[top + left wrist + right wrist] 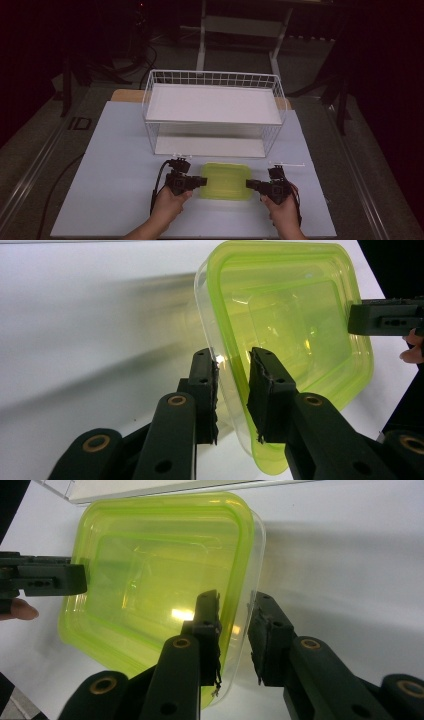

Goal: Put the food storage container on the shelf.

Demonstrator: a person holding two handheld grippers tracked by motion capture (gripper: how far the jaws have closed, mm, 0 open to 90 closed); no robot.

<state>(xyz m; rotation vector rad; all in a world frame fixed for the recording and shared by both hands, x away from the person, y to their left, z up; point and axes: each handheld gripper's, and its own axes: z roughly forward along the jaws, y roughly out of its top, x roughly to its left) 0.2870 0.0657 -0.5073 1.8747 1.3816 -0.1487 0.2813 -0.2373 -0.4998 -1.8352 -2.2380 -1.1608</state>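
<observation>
Both hands hold tools: left tool (pixel 200 182) and right tool (pixel 251 184) each straddle, jaws parted, opposite rims of green container (pixel 226 180) on surface (pixel 115 165), near wire rack (pixel 212 112).

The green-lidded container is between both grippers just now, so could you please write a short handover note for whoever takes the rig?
Left gripper: jaws straddle the rim of the green-lidded container, a gap showing, not clamped.
Right gripper: likewise astride the opposite rim, jaws apart.
The container sits on the table, just in front of the white wire rack.
Done: both grippers placed at the rim.
Left: probably close both, lift, and set it on a rack shelf.
</observation>
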